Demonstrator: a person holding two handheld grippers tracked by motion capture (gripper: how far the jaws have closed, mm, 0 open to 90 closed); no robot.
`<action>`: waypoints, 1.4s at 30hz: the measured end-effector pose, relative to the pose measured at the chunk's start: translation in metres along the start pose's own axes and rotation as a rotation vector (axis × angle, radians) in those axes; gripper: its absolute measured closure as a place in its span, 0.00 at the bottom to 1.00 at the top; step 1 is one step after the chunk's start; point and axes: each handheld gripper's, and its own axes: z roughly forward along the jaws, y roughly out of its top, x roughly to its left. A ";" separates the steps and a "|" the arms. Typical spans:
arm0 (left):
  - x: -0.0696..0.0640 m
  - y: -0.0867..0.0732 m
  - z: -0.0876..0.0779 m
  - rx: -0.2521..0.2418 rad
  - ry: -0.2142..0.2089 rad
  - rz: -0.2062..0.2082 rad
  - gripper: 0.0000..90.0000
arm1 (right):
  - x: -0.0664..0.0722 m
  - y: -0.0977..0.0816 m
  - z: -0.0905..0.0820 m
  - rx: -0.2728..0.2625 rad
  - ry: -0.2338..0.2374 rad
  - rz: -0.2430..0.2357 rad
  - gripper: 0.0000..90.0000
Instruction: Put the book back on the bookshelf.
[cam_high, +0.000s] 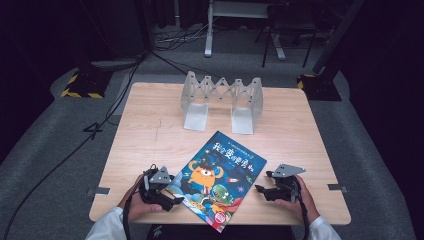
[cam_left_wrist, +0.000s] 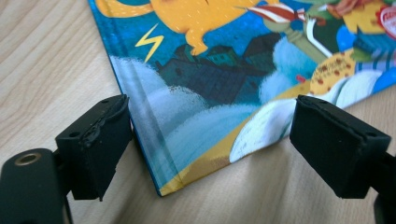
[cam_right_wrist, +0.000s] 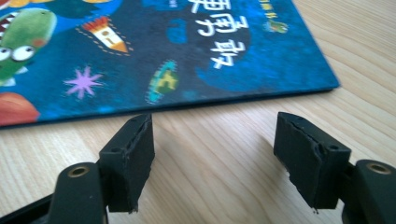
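Observation:
A blue picture book (cam_high: 218, 175) with an orange cartoon monster lies flat on the wooden table (cam_high: 150, 130), turned at an angle. My left gripper (cam_high: 172, 202) rests at the book's near left corner, open. In the left gripper view that corner of the book (cam_left_wrist: 196, 112) lies between the two spread jaws, with the left one close against the book's spine edge. My right gripper (cam_high: 260, 190) is open just off the book's right edge. In the right gripper view the book (cam_right_wrist: 187, 51) lies ahead of the jaws, and bare wood is between them.
A clear folding book stand (cam_high: 222, 100) with zigzag slats stands at the table's far middle. The table's front edge (cam_high: 150, 220) runs just under both hands. Cables (cam_high: 75, 150) and stand bases lie on the grey floor around.

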 end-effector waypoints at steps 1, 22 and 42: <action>-0.003 0.000 0.001 0.001 0.004 0.005 0.15 | 0.001 0.001 0.001 -0.001 0.004 -0.004 0.32; -0.021 -0.002 -0.004 0.005 -0.043 -0.025 0.19 | -0.006 0.018 0.016 0.011 -0.024 0.004 0.36; -0.035 0.004 0.003 -0.010 -0.056 -0.024 0.29 | -0.012 0.025 0.025 -0.011 -0.087 0.023 0.41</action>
